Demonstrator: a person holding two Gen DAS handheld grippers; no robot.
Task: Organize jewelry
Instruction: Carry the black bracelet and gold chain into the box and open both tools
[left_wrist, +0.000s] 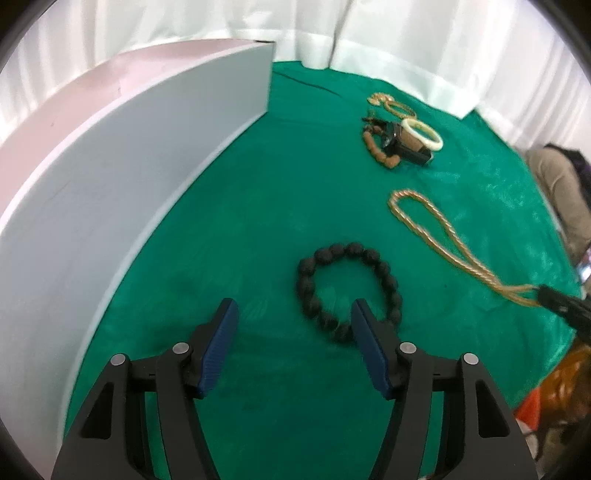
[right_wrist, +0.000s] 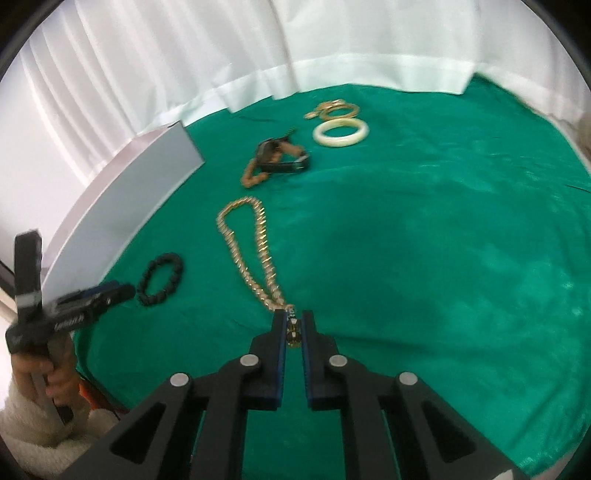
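Observation:
A gold chain necklace (right_wrist: 245, 243) lies stretched across the green cloth (right_wrist: 424, 240), and my right gripper (right_wrist: 293, 319) is shut on its near end with the pendant between the pads. The same gold chain necklace (left_wrist: 436, 236) runs to the right gripper's tip (left_wrist: 557, 302) in the left wrist view. A black bead bracelet (left_wrist: 347, 288) lies flat just ahead of my left gripper (left_wrist: 293, 308), which is open with nothing between its fingers; its right finger overlaps the bracelet's near edge in the picture. The black bead bracelet (right_wrist: 160, 278) and left gripper (right_wrist: 110, 293) show at left.
A white box (left_wrist: 129, 177) stands along the left. At the back lie a white bangle (right_wrist: 341, 133), gold rings (right_wrist: 334, 109), a black watch (right_wrist: 284, 162) and a brown bead strand (right_wrist: 255, 177). White curtain (right_wrist: 221, 55) closes the back. A hand in a white sleeve (right_wrist: 40, 417) holds the left gripper.

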